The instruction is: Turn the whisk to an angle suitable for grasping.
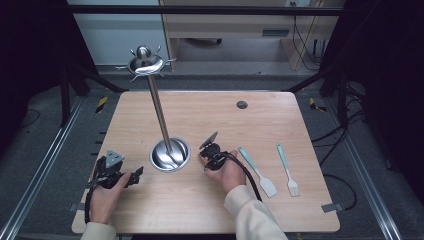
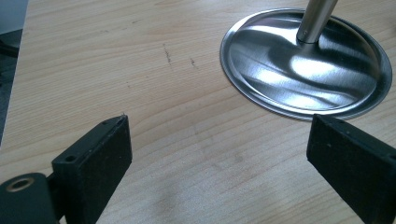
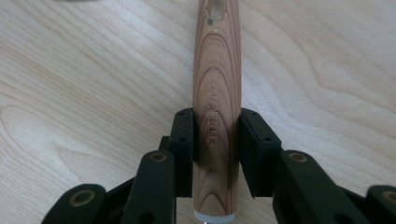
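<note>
Clamping wooden handle (image 3: 217,93), right gripper (image 3: 217,154) beside stand base (image 1: 170,154); left gripper (image 2: 217,154) open over bare table (image 2: 93,56) nr edge.

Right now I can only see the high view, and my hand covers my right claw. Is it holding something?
Observer: Yes. The right claw has a wooden handle between its pads, and both pads look pressed against its sides.
Operator: Does it have a hole to hang it by?
Observer: Yes, a hole shows near the handle's far end.
Operator: What about my left claw?
Observer: The left claw is wide open, with just bare table between its pads and the stand's shiny round base a little beyond.
</note>
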A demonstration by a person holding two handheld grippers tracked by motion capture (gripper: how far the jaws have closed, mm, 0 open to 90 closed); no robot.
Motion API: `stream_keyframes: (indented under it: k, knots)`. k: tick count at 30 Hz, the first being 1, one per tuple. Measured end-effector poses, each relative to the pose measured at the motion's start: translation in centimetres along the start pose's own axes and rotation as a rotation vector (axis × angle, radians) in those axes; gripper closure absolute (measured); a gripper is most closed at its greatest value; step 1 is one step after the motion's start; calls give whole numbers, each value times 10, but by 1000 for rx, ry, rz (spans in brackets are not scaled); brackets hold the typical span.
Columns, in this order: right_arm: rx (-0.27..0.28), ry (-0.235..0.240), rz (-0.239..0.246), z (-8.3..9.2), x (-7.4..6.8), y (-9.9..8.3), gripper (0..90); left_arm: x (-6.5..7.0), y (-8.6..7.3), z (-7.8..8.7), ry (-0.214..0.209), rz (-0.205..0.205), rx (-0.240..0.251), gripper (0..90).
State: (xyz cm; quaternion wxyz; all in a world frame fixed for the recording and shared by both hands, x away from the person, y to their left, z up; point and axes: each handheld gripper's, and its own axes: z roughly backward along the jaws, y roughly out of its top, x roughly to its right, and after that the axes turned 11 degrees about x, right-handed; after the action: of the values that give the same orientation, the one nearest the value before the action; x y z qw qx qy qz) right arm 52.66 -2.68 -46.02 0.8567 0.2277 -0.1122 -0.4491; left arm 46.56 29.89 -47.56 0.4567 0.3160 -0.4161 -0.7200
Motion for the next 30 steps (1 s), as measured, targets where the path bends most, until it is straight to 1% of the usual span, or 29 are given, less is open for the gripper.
stream_keyframes:
  k: [1, 4, 5, 7, 8, 9, 10, 11, 12, 13, 14, 15, 17, 18, 19, 20, 23, 25, 29, 30]
  knots:
    - [5, 0, 8, 1, 1, 1, 687, 0, 0, 0, -1, -1, -2, 63]
    - [11, -5, 6, 9, 3, 5, 688, 0, 0, 0, -4, 0, -2, 64]
    - [19, -6, 19, 12, 4, 6, 688, 0, 0, 0, -4, 2, -1, 63]
    - [38, -8, 15, 19, 6, 10, 688, 0, 0, 0, -5, 5, -3, 63]
    - [50, -11, 26, 22, 8, 11, 688, 0, 0, 0, -5, 6, -3, 63]
    - [51, -15, 17, 24, 8, 12, 688, 0, -1, 0, -5, 6, -2, 63]
    - [59, -18, 27, 28, 10, 14, 688, 0, -1, 1, -5, 6, -2, 63]
    - [67, -19, 26, 31, 11, 15, 688, 0, -1, 1, -5, 7, -2, 63]
    - [81, -15, 20, 34, 12, 16, 688, 0, -1, 1, -4, 7, -2, 63]
    - [92, -20, 27, 38, 14, 18, 689, 0, -1, 1, -5, 9, -1, 63]
    - [105, -22, 23, 42, 14, 19, 689, 0, -1, 1, -6, 12, -1, 63]
    - [119, -20, 28, 46, 15, 20, 688, 0, -1, 1, -7, 14, 0, 63]
    - [146, -15, 23, 55, 16, 23, 688, 0, -1, 1, -7, 16, 1, 63]
    - [176, -12, 29, 62, 17, 25, 688, -1, -1, 1, -7, 16, 1, 63]
    - [176, -12, 29, 62, 17, 25, 688, -1, -1, 0, -7, 17, 1, 63]
    - [188, -9, 29, 65, 18, 26, 688, -1, -1, 0, -7, 18, 2, 63]
    - [231, -8, 27, 75, 18, 28, 688, -1, -1, 1, -8, 18, 2, 63]
    - [267, -1, 29, 80, 18, 29, 688, -1, -1, 1, -8, 20, 2, 63]
    - [320, 10, 33, 88, 19, 30, 688, -2, -1, 1, -7, 19, 2, 63]
    - [332, 12, 26, 90, 19, 30, 688, -2, -1, 1, -6, 21, 3, 63]
